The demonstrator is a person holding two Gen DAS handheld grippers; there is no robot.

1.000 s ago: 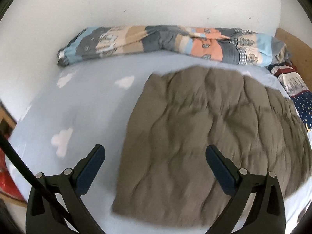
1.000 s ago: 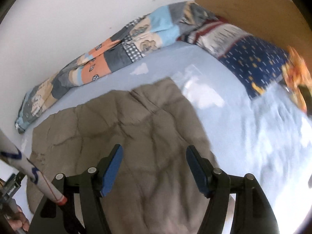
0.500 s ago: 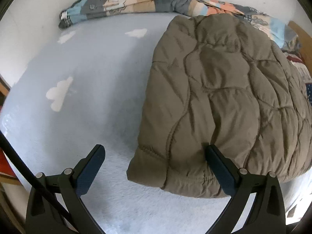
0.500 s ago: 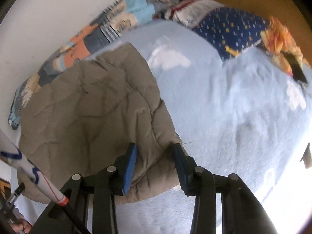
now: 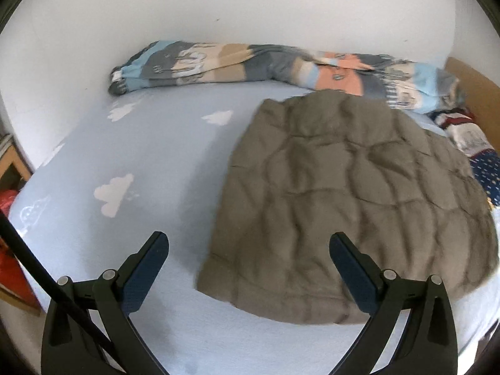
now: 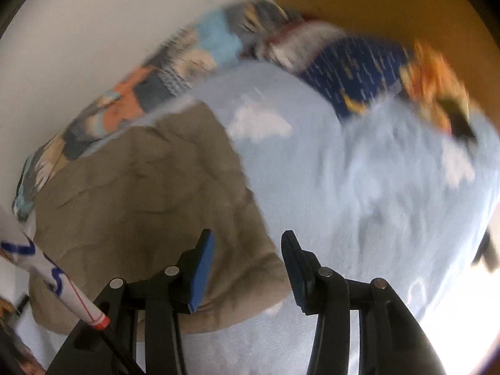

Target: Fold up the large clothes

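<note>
Jacket (image 5: 350,206) folded flat on the bed (image 5: 140,143), both claws off it.

It lies as a quilted olive block near the middle of the blue cloud sheet, its far edge just short of the patterned blanket (image 5: 281,65) by the wall. Left claw (image 5: 250,256) gapes wide and empty above the near left corner; right claw (image 6: 248,259) is about half open, its jaws opening, nothing pinched, over the near right corner. The fold looks laid down and let go; next likely calls for either another fold or smoothing.
</note>
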